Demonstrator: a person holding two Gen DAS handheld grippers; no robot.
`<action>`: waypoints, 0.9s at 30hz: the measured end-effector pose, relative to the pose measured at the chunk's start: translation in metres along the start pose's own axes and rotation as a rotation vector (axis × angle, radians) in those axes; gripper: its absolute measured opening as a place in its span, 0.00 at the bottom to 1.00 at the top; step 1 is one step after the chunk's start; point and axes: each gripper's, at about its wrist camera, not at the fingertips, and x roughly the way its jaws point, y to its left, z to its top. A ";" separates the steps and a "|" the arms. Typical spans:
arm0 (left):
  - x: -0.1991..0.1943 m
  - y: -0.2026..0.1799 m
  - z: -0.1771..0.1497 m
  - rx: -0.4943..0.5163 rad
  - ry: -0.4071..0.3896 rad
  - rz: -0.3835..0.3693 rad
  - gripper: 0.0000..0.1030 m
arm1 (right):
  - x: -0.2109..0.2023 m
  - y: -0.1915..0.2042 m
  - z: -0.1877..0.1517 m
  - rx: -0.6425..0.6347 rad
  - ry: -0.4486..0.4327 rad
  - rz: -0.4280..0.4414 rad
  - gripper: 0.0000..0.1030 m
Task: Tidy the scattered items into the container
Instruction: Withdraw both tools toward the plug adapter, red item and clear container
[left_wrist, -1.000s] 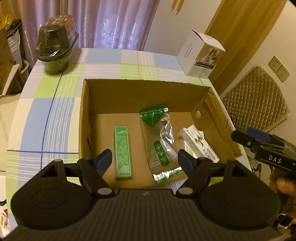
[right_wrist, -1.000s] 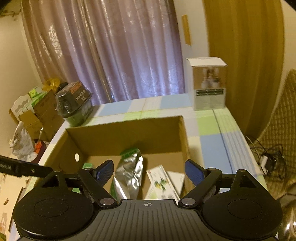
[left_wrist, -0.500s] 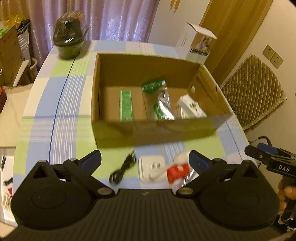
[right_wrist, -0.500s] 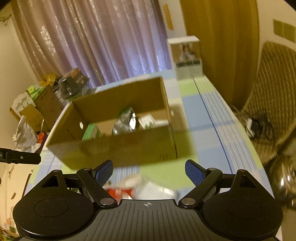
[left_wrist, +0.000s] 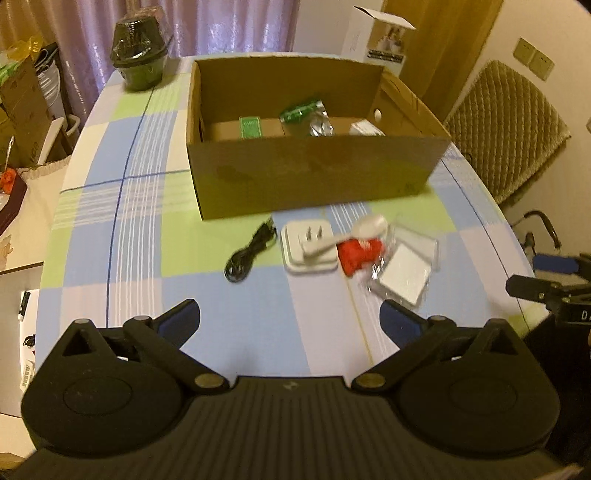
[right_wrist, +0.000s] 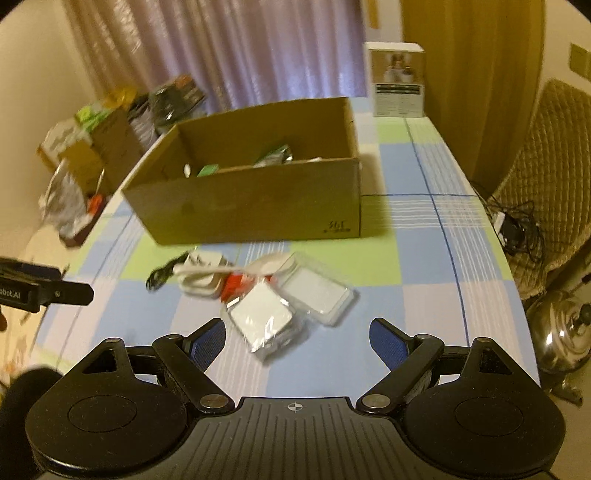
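An open cardboard box (left_wrist: 314, 177) (right_wrist: 251, 206) stands on the checked tablecloth with a green flat pack (left_wrist: 250, 127), a silver-green pouch (left_wrist: 308, 114) and a white carton (left_wrist: 365, 129) inside. In front of it lie a black cable (left_wrist: 251, 251) (right_wrist: 162, 275), a white plug adapter (left_wrist: 308, 247) (right_wrist: 201, 275), a white spoon (left_wrist: 351, 232) (right_wrist: 236, 269), a red packet (left_wrist: 360, 254) (right_wrist: 236, 286) and clear plastic cases (left_wrist: 404, 273) (right_wrist: 291, 299). My left gripper (left_wrist: 290, 319) is open, short of these items. My right gripper (right_wrist: 297, 338) is open, just short of the clear cases.
A dark lidded bowl (left_wrist: 142, 55) sits at the table's far left corner and a white carton (left_wrist: 380, 40) (right_wrist: 397, 79) at the far right. A quilted chair (left_wrist: 506, 129) and a steel kettle (right_wrist: 565, 332) are off the right edge. Boxes and bags (right_wrist: 85, 155) crowd the left.
Both grippers have pulled back from over the box toward the table's near edge. The loose items in front of the box have come into view. Both stayed open.
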 end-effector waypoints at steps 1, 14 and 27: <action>0.000 0.001 -0.003 0.006 0.002 0.001 0.99 | 0.000 0.002 -0.002 -0.010 0.004 0.007 0.88; -0.001 0.015 -0.024 0.077 0.021 -0.010 0.99 | 0.009 0.010 -0.023 -0.068 0.046 0.016 0.88; 0.032 0.024 -0.022 0.101 0.070 -0.042 0.99 | 0.044 0.026 -0.030 -0.258 0.089 0.029 0.88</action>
